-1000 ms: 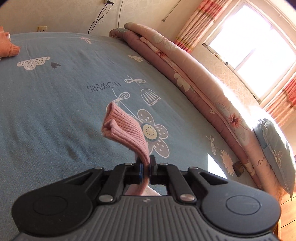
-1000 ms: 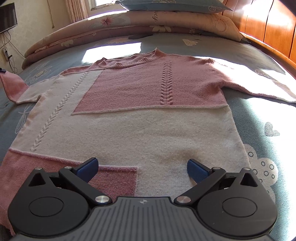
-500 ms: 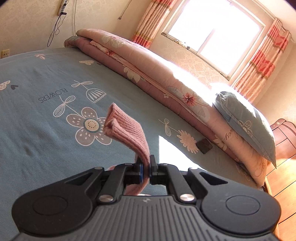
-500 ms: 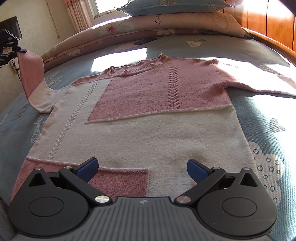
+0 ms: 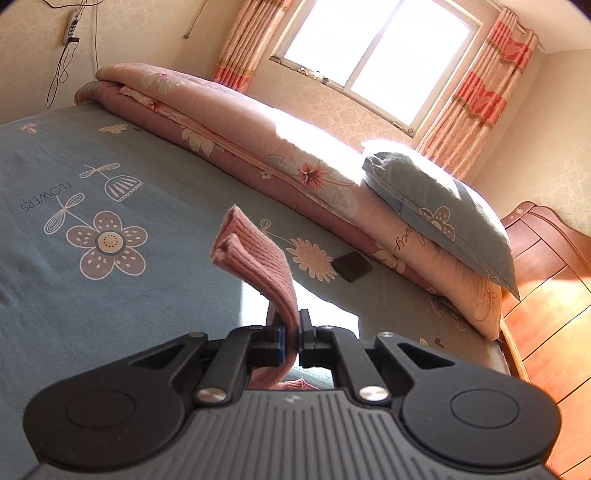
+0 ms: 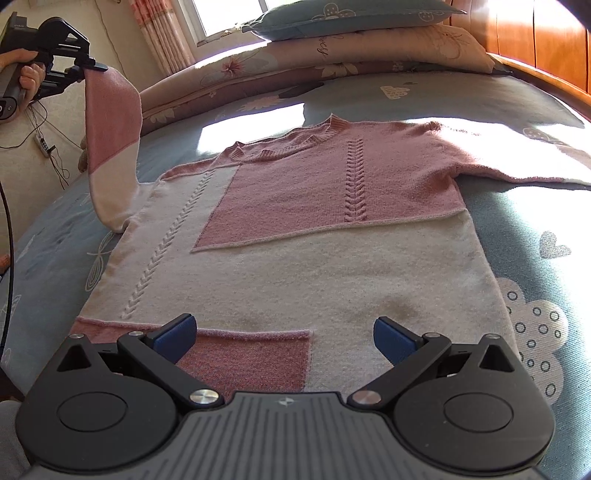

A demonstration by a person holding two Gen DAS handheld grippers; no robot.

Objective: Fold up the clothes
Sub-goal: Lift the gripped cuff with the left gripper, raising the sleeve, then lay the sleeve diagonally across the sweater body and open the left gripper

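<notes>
Sweater in pink and cream knit lies flat on the bed, its long axis running from the hem just beside the right gripper up to the ribbed collar, which points toward the pillow and rolled quilt along the far side. One sleeve stretches flat out to the right across the blue sheet. The other sleeve is lifted off the bed and hangs nearly upright at the left, its pink cuff pinched between the closed fingers of the left gripper, which a hand holds up high. The right gripper's blue-padded fingers are spread wide, with nothing between them, over the sweater's lower edge. A dark flat object rests on the sheet near the quilt. A wooden headboard rises behind the pillow, a curtained window stands beyond, and cables hang on the wall. The sheet's print reads "FLOWERS" beside a drawn flower; script on the quilt under the pillow is too blurred to read.
</notes>
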